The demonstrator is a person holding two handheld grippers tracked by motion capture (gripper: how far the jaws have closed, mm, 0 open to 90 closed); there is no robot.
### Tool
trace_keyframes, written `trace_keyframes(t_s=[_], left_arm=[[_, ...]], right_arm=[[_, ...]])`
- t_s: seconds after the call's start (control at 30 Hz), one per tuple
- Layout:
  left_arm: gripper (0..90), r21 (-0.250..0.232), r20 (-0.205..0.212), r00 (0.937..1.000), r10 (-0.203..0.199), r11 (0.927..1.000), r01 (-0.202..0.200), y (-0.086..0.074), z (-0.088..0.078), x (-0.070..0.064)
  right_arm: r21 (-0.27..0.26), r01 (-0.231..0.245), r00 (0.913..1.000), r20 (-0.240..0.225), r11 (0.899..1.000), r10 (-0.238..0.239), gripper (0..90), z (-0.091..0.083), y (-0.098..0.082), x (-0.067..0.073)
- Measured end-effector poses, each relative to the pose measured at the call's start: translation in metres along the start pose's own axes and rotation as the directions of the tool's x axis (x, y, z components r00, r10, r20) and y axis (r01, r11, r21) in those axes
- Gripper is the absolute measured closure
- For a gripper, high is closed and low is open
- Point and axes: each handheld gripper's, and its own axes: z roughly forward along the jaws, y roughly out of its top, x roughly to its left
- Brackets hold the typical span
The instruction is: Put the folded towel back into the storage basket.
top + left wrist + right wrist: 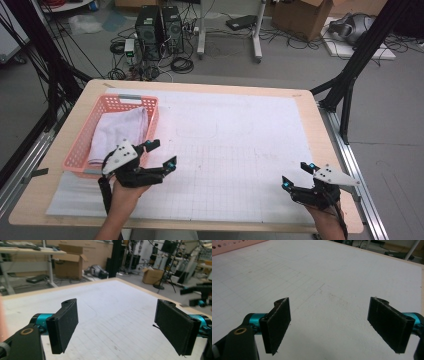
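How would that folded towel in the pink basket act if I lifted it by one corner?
The towel looks soft and slumped, so it would probably droop and unfold. It likely weighs little, and the light-looking basket might shift if the cloth snags.

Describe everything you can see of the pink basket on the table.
The pink basket is a shallow rectangular tray that looks like plastic, its walls pierced with rows of small holes. It stands upright on the left part of the table, its near end on the white gridded sheet. A folded pale cloth lies inside and covers most of its floor. The left gripper hovers at its near right corner; whether they touch is unclear. A corner of its wall also appears in the right gripper view.
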Motion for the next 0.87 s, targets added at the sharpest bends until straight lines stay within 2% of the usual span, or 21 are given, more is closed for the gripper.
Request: trace_keyframes(t_s=[0.2,0.37,0.6,0.87], left_arm=[[20.1,0.027,0.015,0.9995,0.028,0.9992,-0.029,-0.009,0.012,-0.012],[20.2,0.046,0.027,0.9994,0.022,0.9987,-0.023,-0.015,0.02,-0.016],[20.3,0.073,0.026,0.9996,0.014,0.9972,-0.016,-0.024,0.025,-0.015],[20.4,0.073,0.011,0.9999,0.003,0.9973,-0.004,-0.025,0.025,-0.012]], right_arm=[[-0.001,-0.001,1.0,0.003,1.0,0.001,17.8,-0.001,-0.001,0.0],[-0.004,-0.003,1.0,0.006,1.0,0.003,17.8,-0.001,-0.001,0.0],[0.002,0.002,1.0,0.001,1.0,-0.002,17.8,0.002,-0.001,0.001],[0.008,-0.002,1.0,-0.001,1.0,0.002,17.8,0.003,-0.002,0.0]])
